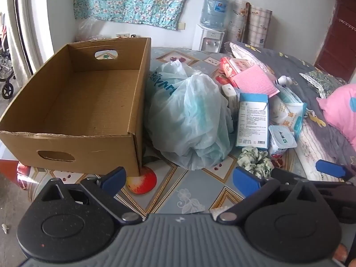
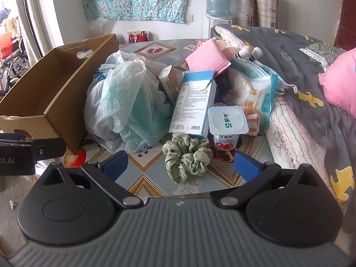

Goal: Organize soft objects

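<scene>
From the left wrist view, the cardboard box (image 1: 84, 102) sits open on the patterned tablecloth (image 1: 191, 191) with nothing visible inside it, so the sorting looks barely begun, if at all. Just beside the box slumps a crumpled plastic bag (image 1: 189, 120), and beyond it lie a pink bubble mailer (image 1: 255, 81), a blue carton (image 1: 252, 120), a yogurt cup (image 1: 281, 140) and a green scrunchie (image 1: 255, 160). The left gripper (image 1: 180, 178) hangs low in front of the box and bag, its jaws spread wide and holding nothing. From the right wrist view, the scrunchie (image 2: 188, 155) lies on the cloth nearest the right gripper (image 2: 181, 164), roughly centred ahead of its wide-open, empty jaws but not touching them. Behind it stand the carton (image 2: 193, 102), the yogurt cup (image 2: 228, 125), a pack of cotton swabs (image 2: 255, 93) and a folded blue towel (image 2: 255, 66). By this showing every soft item is left to place.
</scene>
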`<state>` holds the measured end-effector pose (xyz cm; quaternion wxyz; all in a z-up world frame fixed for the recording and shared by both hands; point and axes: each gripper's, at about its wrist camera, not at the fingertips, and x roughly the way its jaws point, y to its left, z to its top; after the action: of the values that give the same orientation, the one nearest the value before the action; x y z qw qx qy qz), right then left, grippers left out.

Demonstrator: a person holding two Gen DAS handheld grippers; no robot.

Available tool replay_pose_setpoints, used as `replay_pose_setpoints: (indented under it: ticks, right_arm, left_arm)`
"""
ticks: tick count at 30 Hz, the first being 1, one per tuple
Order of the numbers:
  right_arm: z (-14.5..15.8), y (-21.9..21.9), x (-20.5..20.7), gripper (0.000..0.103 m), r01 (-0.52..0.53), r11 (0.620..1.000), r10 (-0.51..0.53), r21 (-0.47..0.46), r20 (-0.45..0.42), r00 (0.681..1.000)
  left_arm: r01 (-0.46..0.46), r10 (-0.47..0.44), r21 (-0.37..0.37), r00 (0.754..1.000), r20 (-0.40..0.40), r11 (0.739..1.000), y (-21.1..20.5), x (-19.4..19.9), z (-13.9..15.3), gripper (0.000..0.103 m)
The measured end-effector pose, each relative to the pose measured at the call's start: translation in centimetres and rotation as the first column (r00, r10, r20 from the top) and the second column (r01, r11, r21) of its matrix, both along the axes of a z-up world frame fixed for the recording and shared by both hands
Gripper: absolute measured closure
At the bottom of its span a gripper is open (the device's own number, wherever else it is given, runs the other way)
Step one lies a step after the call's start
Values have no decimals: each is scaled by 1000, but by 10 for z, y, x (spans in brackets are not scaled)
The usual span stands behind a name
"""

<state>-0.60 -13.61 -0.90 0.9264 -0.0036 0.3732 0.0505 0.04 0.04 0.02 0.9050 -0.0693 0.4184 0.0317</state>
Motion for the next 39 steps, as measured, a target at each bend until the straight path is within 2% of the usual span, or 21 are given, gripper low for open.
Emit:
replay_pose_setpoints:
  ticks: [13, 39]
  right_arm:
    - [11, 2, 1, 1, 8, 1000, -8, -4, 4, 1000]
    - [13, 2, 5, 1, 7, 1000, -6, -18, 12, 1000]
  left_arm:
    - [44, -44, -18, 999, 8, 999, 1, 2, 1, 0]
    - [41, -41, -20, 999, 21, 999, 2, 3, 5, 0]
